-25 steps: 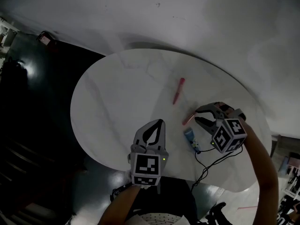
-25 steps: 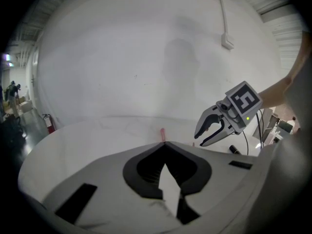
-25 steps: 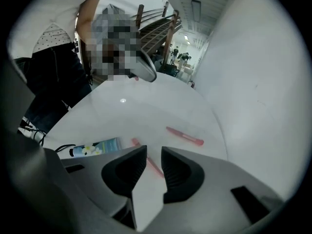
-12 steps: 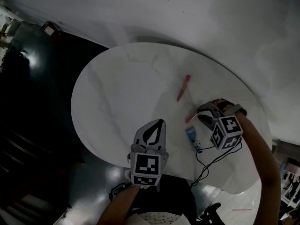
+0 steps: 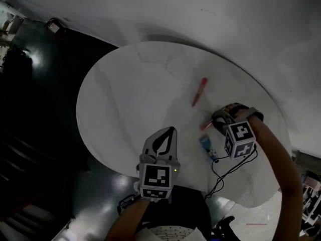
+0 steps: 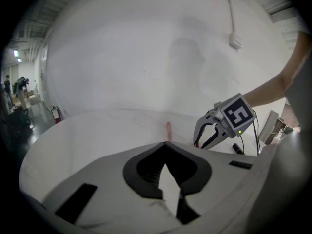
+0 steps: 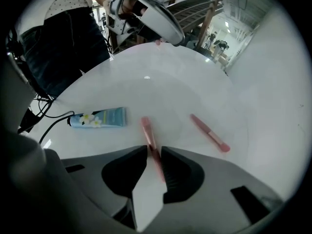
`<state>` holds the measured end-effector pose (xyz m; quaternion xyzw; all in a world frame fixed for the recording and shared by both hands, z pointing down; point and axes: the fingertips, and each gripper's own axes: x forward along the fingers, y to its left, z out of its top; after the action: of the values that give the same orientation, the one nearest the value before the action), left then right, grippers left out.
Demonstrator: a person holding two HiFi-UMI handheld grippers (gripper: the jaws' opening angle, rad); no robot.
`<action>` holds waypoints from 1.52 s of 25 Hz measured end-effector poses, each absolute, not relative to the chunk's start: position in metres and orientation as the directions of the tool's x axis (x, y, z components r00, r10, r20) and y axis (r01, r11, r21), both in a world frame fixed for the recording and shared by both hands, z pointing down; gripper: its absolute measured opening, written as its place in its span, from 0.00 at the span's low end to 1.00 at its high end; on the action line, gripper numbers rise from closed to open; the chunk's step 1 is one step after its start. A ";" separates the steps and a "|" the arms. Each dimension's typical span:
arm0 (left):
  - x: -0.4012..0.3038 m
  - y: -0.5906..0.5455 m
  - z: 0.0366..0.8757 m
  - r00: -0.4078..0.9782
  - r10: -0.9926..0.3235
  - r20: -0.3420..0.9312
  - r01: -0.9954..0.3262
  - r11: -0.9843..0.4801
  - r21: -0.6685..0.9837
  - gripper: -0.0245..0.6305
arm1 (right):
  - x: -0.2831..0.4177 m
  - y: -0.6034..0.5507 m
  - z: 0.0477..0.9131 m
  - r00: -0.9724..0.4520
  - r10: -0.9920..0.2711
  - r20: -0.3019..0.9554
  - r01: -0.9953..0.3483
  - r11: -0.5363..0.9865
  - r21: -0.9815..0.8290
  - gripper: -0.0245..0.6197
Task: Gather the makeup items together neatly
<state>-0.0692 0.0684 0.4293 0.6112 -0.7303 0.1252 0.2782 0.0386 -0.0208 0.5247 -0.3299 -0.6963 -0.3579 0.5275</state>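
Round white table (image 5: 120, 92): three makeup items, none gathered yet.
- Blue floral tube (image 7: 100, 117), near the front edge.
- Slim pink stick (image 7: 147, 133), near the tube, lying between the parted jaws of the right gripper (image 7: 153, 150); not visibly pinched.
- Second pink stick (image 7: 209, 133), apart, farther in (probably fetched last).
- Left gripper (image 6: 165, 145): tips together, empty.

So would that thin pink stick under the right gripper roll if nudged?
Probably: the pink stick looks slim and round on the smooth table, so a sideways nudge may roll it. It looks stiff and light, so it should lift straight. Being narrow, it might pivot in a grip.
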 end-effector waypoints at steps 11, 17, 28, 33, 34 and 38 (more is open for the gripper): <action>-0.080 0.067 0.435 -0.111 -0.821 0.560 -0.954 0.245 0.171 0.10 | 0.040 -0.020 0.532 -0.223 0.109 0.969 0.814 0.568 0.123 0.14; -0.076 0.064 0.435 -0.098 -0.822 0.561 -0.956 0.235 0.177 0.10 | 0.040 -0.020 0.530 -0.245 0.111 0.963 0.789 0.600 0.131 0.14; -0.073 0.054 0.434 -0.070 -0.825 0.560 -0.963 0.203 0.178 0.10 | 0.034 -0.012 0.520 -0.331 0.159 0.930 0.659 0.745 0.107 0.14; -0.070 0.046 0.431 -0.060 -0.833 0.550 -0.966 0.188 0.179 0.10 | 0.028 -0.005 0.508 -0.407 0.203 0.891 0.546 0.836 0.058 0.14; -0.069 0.045 0.430 -0.059 -0.835 0.547 -0.966 0.186 0.180 0.10 | 0.028 -0.005 0.506 -0.416 0.204 0.886 0.529 0.847 0.053 0.14; -0.066 0.042 0.426 -0.045 -0.841 0.539 -0.970 0.167 0.179 0.10 | 0.025 -0.002 0.498 -0.461 0.194 0.866 0.468 0.882 0.051 0.14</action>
<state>-0.0659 0.0421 0.4261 0.6346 -0.7133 0.1177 0.2732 0.0246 -0.0019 0.4985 -0.1964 -0.8428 -0.1423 0.4804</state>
